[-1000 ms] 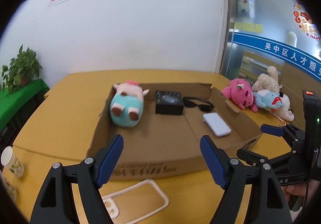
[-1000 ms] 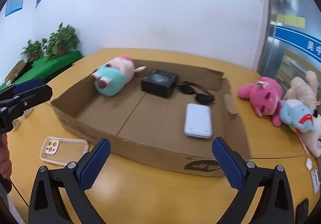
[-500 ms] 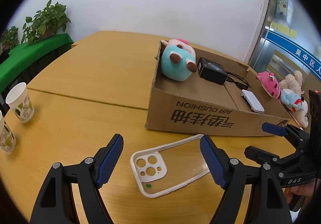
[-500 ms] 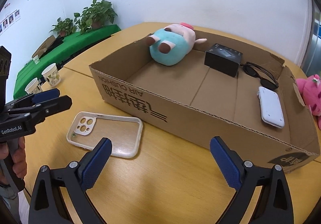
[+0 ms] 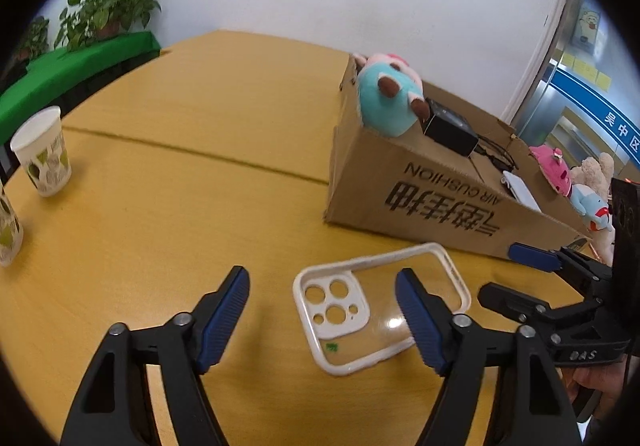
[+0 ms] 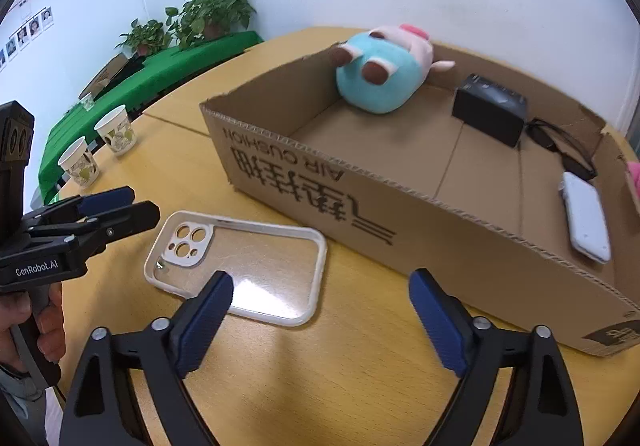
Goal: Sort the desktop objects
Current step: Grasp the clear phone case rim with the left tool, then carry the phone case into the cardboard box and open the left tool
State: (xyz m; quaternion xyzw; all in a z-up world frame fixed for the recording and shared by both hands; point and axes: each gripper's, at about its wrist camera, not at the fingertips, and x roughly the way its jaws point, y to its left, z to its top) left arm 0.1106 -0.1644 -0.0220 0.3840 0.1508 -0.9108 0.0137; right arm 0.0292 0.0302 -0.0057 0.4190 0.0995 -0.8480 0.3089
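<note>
A clear phone case with a white rim [image 5: 380, 306] lies flat on the wooden table, just in front of the cardboard box [image 5: 440, 202]; it also shows in the right wrist view [image 6: 240, 266]. My left gripper [image 5: 322, 310] is open and low over the case's camera end. My right gripper [image 6: 320, 310] is open and empty, hovering above the table by the case's other end and the box [image 6: 360, 206]. In the box lie a teal and pink plush [image 6: 380, 74], a black box [image 6: 490, 110], sunglasses [image 6: 560, 146] and a white power bank [image 6: 586, 218].
Paper cups [image 5: 42, 152] stand at the table's left edge, also in the right wrist view [image 6: 116, 130]. Plush toys [image 5: 568, 178] lie beyond the box on the right. Potted plants [image 6: 208, 14] stand on a green-covered table behind.
Both grippers swung left and down from over the box toward the phone case. The left gripper has come closer to the case. Both stay open.
</note>
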